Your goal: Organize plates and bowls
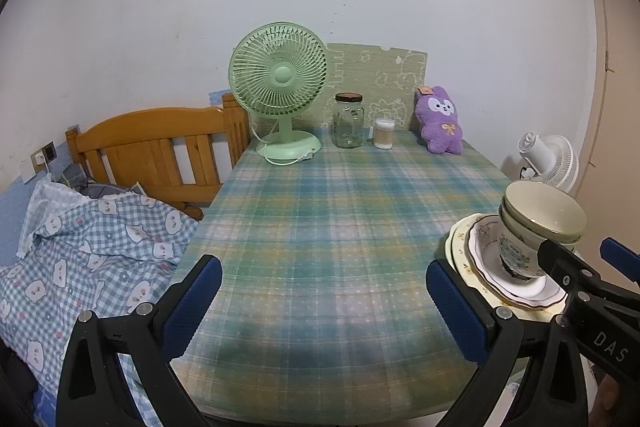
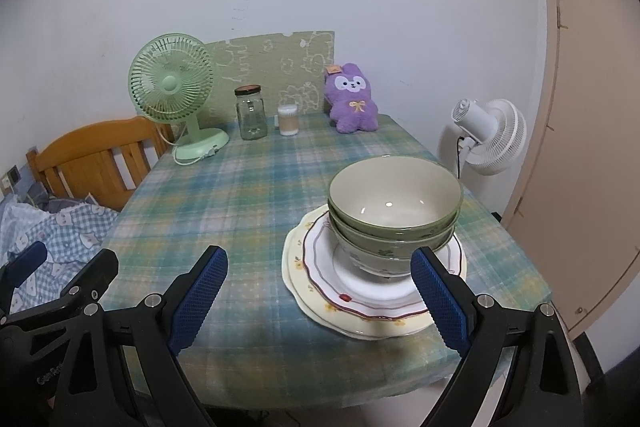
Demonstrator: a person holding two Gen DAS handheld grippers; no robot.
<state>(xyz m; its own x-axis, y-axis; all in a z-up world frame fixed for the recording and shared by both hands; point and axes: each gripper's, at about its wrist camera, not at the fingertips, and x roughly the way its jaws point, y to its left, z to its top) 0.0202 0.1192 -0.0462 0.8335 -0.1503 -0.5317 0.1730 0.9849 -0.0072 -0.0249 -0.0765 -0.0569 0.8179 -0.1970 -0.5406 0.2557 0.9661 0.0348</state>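
The stack of bowls (image 2: 394, 215) stands on two plates (image 2: 372, 291) near the front right corner of the worktop (image 2: 248, 195), and the stack has no long axis, only a round rim that can be taken from any side. It lies just ahead of the right gripper (image 2: 318, 301) and a little to its right side; its jaws are wide apart and hold nothing. The left gripper (image 1: 324, 311), also wide open and empty, faces bare cloth with the stack far to its right, so I judge the right one is nearer.
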